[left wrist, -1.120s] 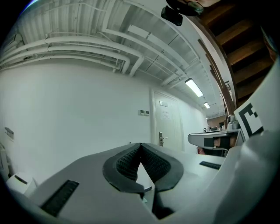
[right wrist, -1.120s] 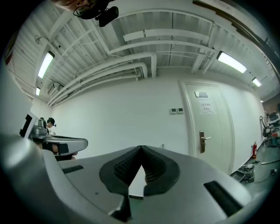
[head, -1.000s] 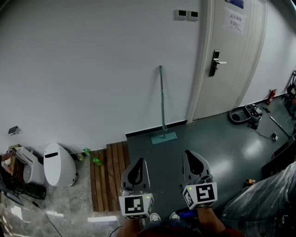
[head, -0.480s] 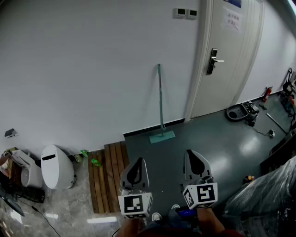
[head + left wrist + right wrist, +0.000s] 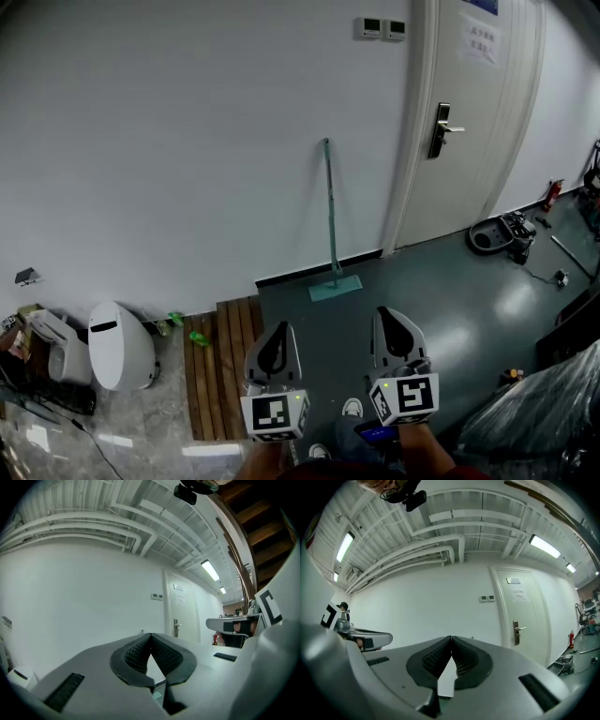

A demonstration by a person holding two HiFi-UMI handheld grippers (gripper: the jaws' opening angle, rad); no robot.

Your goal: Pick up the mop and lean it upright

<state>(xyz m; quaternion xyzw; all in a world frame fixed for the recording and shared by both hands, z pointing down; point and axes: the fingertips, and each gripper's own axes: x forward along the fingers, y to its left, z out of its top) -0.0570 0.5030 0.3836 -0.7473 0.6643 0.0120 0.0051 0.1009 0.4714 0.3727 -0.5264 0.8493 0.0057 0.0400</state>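
Mop [image 5: 331, 216] leans on wall [image 5: 187, 141] — wooden mat [image 5: 217, 361], white bin [image 5: 119, 344] left.

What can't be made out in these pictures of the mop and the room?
- Mop: both tool views, mostly hidden behind the shut jaws of the left tool and right tool.
- Door notice: head view, print too small.
- Clutter: head view, cut off by the left edge.
- Whatever lies under the plastic sheet: head view, covered and cut by the corner.

Open floor ahead
Green floor [image 5: 441, 309] runs free to the mop [image 5: 331, 220] at the wall [image 5: 187, 141]; wooden slats [image 5: 211, 366] and white bin [image 5: 120, 345] crowd the left, plastic-wrapped bulk [image 5: 534, 412] the right.
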